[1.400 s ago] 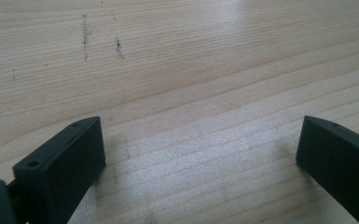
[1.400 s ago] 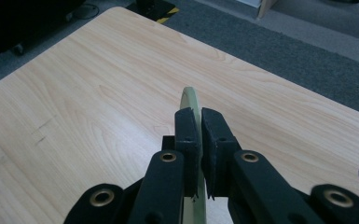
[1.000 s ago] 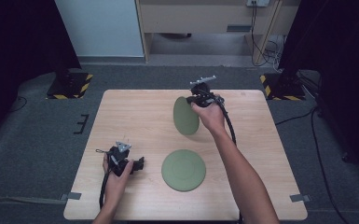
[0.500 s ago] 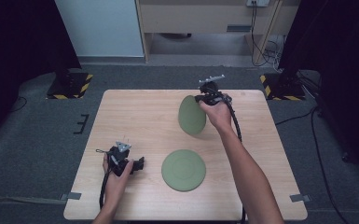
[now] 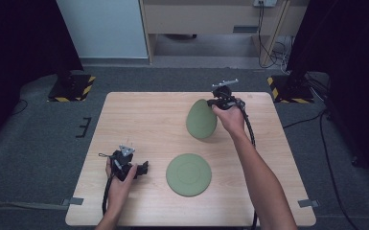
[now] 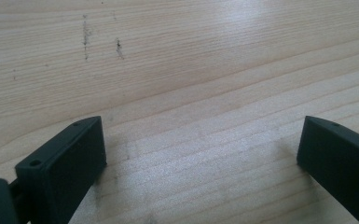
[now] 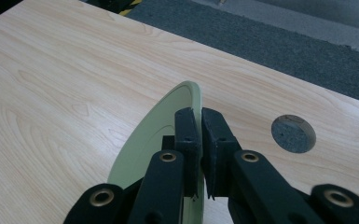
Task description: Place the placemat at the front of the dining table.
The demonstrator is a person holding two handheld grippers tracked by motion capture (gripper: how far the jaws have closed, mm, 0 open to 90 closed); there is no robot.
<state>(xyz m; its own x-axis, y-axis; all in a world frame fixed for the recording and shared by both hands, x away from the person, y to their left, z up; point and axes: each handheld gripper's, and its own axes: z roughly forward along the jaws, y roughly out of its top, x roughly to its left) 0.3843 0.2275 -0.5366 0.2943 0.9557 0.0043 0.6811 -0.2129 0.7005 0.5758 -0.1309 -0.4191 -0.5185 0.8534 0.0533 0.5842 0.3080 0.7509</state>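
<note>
Right gripper [image 5: 216, 102] holds a green plate [image 5: 201, 119] by its rim.
We see left gripper [image 6: 200, 154] wide open over the table [image 5: 144, 120], near another plate [image 5: 189, 174].

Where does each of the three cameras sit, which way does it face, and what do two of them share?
High view: above the person's side, looking forward and down on the table; both forearms, left tongs and right tongs show.
Left gripper view: on the left tongs, looking down at bare wood between two wide-apart black jaws.
Right gripper view: on the right tongs, looking along jaws shut on the rim of a tilted green plate.
Shared: the high view and right gripper view both show that held plate; a second plate lies flat.
</note>
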